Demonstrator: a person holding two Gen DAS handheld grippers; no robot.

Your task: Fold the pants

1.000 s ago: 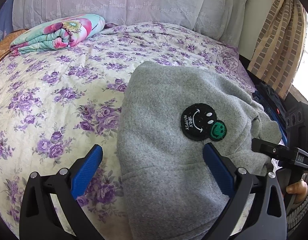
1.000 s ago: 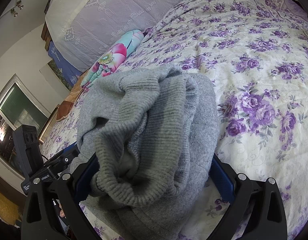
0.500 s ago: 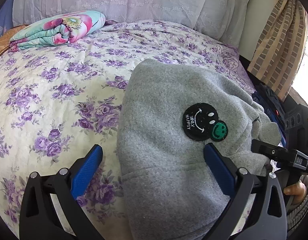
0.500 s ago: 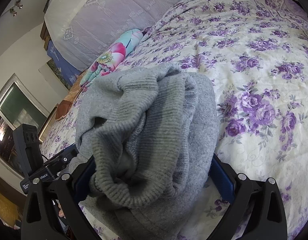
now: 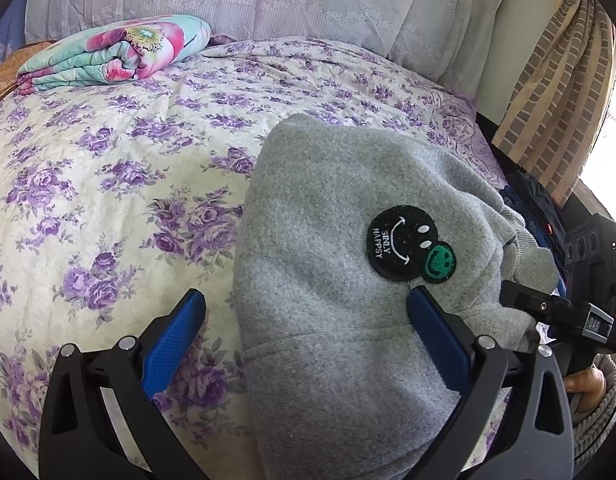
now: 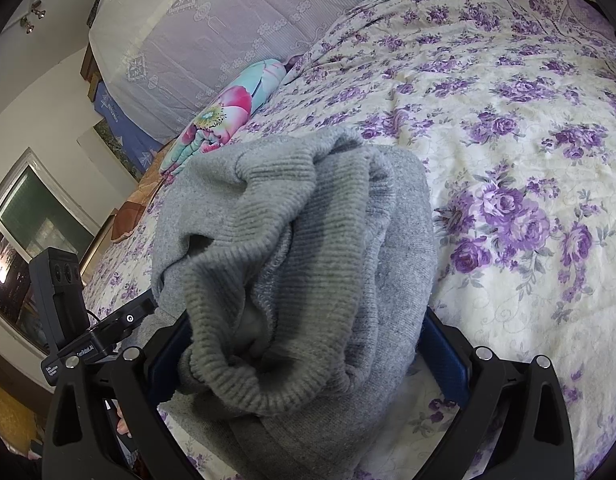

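Both grippers, left (image 5: pixel 306 318) and right (image 6: pixel 304 344), stand spread wide around the folded grey sweatpants (image 5: pixel 347 272) on the floral bedspread (image 5: pixel 108 168).

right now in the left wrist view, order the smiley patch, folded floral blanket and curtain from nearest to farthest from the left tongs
1. Smiley patch: on the grey pants, just past the left tongs' right finger.
2. Curtain: far right, beside the bed.
3. Floral blanket: far left, at the head of the bed.

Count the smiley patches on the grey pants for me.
2, on the grey pants: a black smiley patch and a smaller green smiley patch touching it. Others may be hidden in folds.
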